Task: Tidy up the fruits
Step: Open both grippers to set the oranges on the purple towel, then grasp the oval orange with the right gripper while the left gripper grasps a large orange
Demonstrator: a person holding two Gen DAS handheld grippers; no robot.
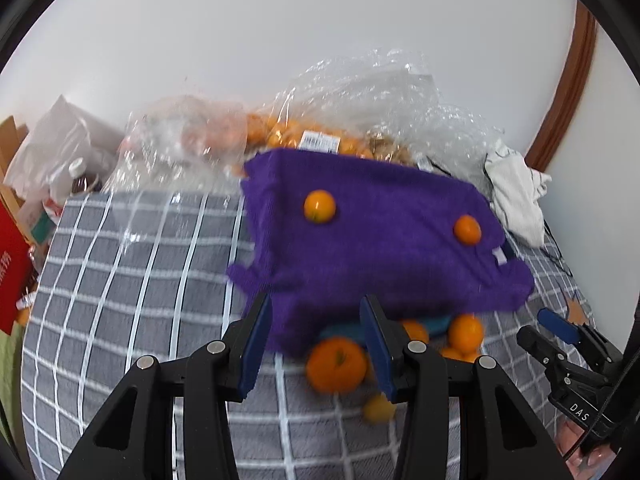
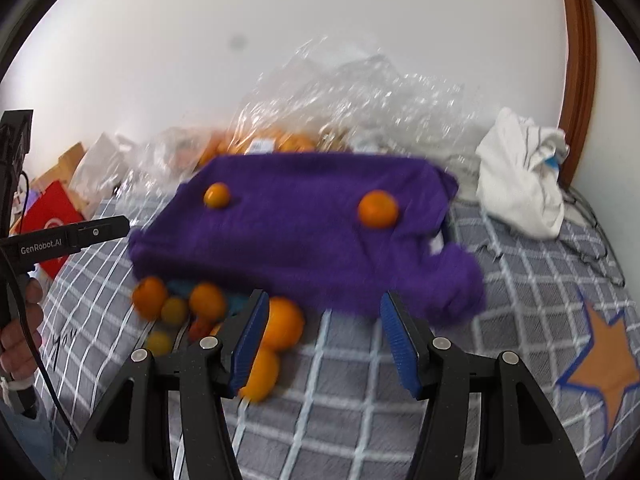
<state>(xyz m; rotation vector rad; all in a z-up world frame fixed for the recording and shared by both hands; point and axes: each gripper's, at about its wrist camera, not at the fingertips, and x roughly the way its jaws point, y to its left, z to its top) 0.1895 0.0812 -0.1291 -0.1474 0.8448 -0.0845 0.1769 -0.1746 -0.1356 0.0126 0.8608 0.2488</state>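
A purple towel (image 1: 380,236) (image 2: 304,232) lies on the grey checked bedcover, with two small oranges (image 1: 319,206) (image 1: 467,230) on top; they also show in the right wrist view (image 2: 216,195) (image 2: 377,208). Several oranges lie loose at the towel's near edge, among them a large one (image 1: 337,365) (image 2: 283,328). My left gripper (image 1: 316,344) is open and empty just before that large orange. My right gripper (image 2: 324,344) is open and empty, with loose oranges beside its left finger (image 2: 246,340). The right gripper also shows in the left wrist view (image 1: 560,340).
Clear plastic bags (image 1: 352,112) (image 2: 340,112) holding more oranges sit behind the towel against the white wall. A white cloth (image 1: 516,196) (image 2: 524,180) lies at the right. A red box (image 1: 12,272) and clutter stand off the bed's left edge. A star patch (image 2: 604,364) marks the cover.
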